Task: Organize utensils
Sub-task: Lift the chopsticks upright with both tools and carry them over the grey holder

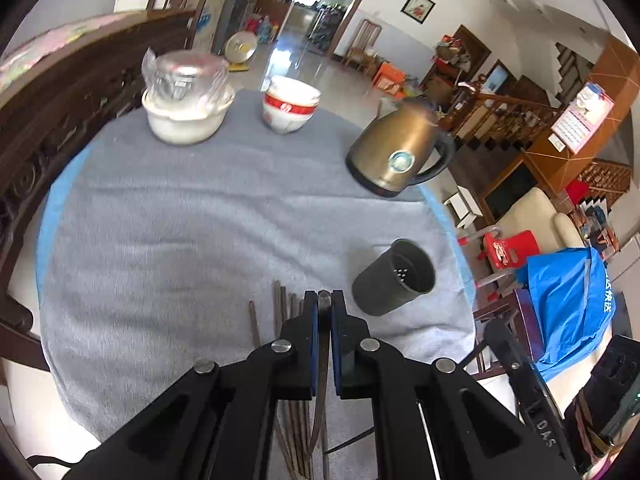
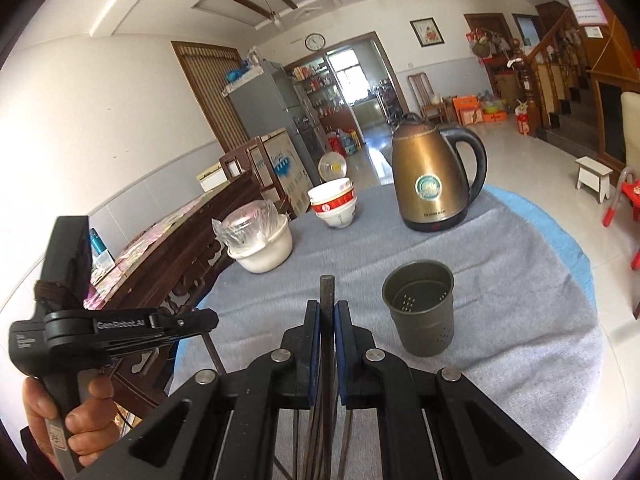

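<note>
My left gripper [image 1: 324, 295] is shut on a dark brown chopstick [image 1: 322, 360] whose tip shows between the blue pads. Several more chopsticks [image 1: 280, 308] lie on the grey cloth [image 1: 180, 240] just below and left of it. A dark grey perforated holder cup [image 1: 394, 278] stands to the right, empty. In the right wrist view my right gripper [image 2: 327, 309] is shut on another dark chopstick [image 2: 327, 284] that points up, with the holder cup [image 2: 418, 308] just to its right. A hand [image 2: 80, 420] holds the left gripper [image 2: 214, 317] at the left edge.
A bronze kettle [image 2: 432, 184] stands at the far side of the round table. Stacked red-and-white bowls [image 2: 334, 204] and a white pot with plastic-wrapped glassware [image 2: 260, 244] stand at the far left. A carved wooden bench [image 1: 60, 120] borders the left side.
</note>
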`<action>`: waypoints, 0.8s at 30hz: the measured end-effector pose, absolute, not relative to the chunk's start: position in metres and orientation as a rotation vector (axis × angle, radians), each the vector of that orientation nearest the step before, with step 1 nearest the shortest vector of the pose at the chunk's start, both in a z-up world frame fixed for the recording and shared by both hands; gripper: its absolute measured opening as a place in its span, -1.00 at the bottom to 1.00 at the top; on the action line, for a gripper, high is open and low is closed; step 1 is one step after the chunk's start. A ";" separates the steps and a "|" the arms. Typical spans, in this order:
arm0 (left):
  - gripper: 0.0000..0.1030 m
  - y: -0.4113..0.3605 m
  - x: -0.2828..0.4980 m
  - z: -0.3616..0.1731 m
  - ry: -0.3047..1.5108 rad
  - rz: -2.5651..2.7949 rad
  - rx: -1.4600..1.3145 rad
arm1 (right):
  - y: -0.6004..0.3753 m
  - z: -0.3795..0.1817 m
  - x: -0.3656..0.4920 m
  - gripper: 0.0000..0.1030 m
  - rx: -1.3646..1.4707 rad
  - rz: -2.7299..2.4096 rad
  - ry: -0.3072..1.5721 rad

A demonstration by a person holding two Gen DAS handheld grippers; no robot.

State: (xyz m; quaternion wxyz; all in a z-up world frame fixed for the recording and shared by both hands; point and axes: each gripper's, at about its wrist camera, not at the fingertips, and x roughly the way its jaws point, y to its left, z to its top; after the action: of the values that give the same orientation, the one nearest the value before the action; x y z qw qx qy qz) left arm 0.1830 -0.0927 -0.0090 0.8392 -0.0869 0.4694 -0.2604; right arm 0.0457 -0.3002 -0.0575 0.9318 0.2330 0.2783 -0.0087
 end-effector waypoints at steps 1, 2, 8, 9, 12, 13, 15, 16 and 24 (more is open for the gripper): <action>-0.89 -0.094 0.181 -0.005 0.982 -0.558 -0.181 | -0.301 -0.056 0.045 -0.85 0.479 -0.019 0.564; -0.89 -0.094 0.180 0.000 0.971 -0.562 -0.179 | -0.302 -0.055 0.043 -0.85 0.482 -0.019 0.556; -0.89 -0.098 0.178 0.023 0.897 -0.577 -0.177 | -0.314 -0.036 0.039 -0.85 0.472 -0.055 0.486; -0.89 -0.101 0.179 0.027 0.884 -0.581 -0.178 | -0.319 -0.033 0.039 -0.85 0.474 -0.065 0.470; -0.89 -0.109 0.184 0.035 0.858 -0.590 -0.184 | -0.332 -0.023 0.041 -0.85 0.478 -0.102 0.428; -0.89 -0.111 0.185 0.038 0.849 -0.592 -0.186 | -0.338 -0.020 0.042 -0.85 0.482 -0.118 0.411; -0.89 -0.118 0.189 0.050 0.816 -0.596 -0.194 | -0.347 -0.013 0.043 -0.85 0.490 -0.144 0.377; -0.89 -0.120 0.190 0.055 0.807 -0.598 -0.197 | -0.353 -0.008 0.044 -0.85 0.493 -0.157 0.355; -0.89 -0.146 0.199 0.099 0.679 -0.631 -0.222 | -0.396 0.024 0.053 -0.85 0.547 -0.274 0.188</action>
State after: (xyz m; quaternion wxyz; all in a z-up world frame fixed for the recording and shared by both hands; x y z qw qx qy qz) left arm 0.1991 -0.1459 0.0994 0.8885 -0.1066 0.3270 -0.3037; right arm 0.0533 -0.3962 0.0235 0.9492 0.2687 0.0925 -0.1349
